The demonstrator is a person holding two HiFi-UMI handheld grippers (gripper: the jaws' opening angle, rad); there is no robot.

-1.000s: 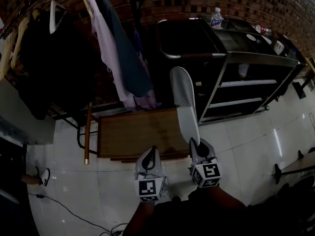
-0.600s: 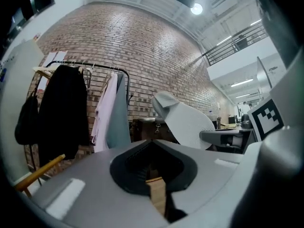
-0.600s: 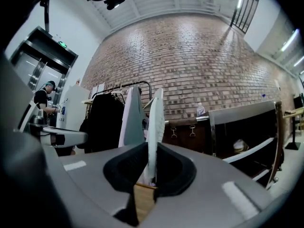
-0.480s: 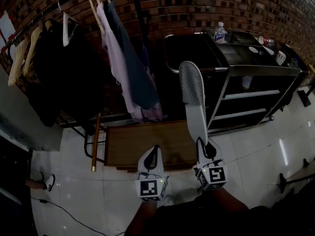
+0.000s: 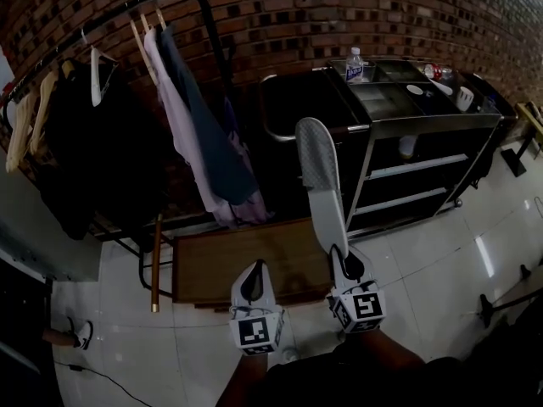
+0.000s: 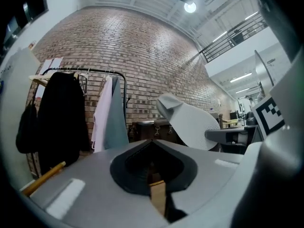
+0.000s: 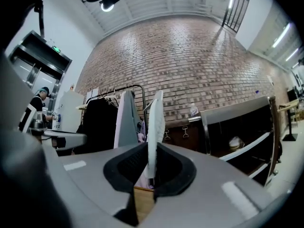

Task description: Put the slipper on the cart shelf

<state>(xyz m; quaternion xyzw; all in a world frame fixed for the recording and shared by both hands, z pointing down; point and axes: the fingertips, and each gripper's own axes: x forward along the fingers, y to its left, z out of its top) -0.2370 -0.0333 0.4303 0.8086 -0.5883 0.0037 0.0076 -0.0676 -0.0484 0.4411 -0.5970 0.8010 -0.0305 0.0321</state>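
One slipper (image 5: 318, 172) juts lengthwise from right tool (image 5: 343, 259), toe outward.

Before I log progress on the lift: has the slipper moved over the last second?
Yes, upward: the slipper tip sat below the cart handle, now it crosses it.

From where I stand the head view is dim. Ahead of the left gripper (image 5: 253, 270) the hanging clothes (image 5: 76, 142) sink into near black, and so does the cart (image 5: 407, 134) ahead of the right gripper (image 5: 339, 254). The pale slipper (image 5: 321, 176) in the right gripper's jaws catches the most light. Out to that gripper's right, a streak of glare lies on the floor tiles (image 5: 488, 257).

Both gripper views are brighter, with a ceiling lamp (image 6: 190, 7) glaring high above the jaws. The grey gripper bodies up close are soft and out of focus. The brick wall (image 7: 190, 65) bows with the wide lens, and the corners fall away to black.
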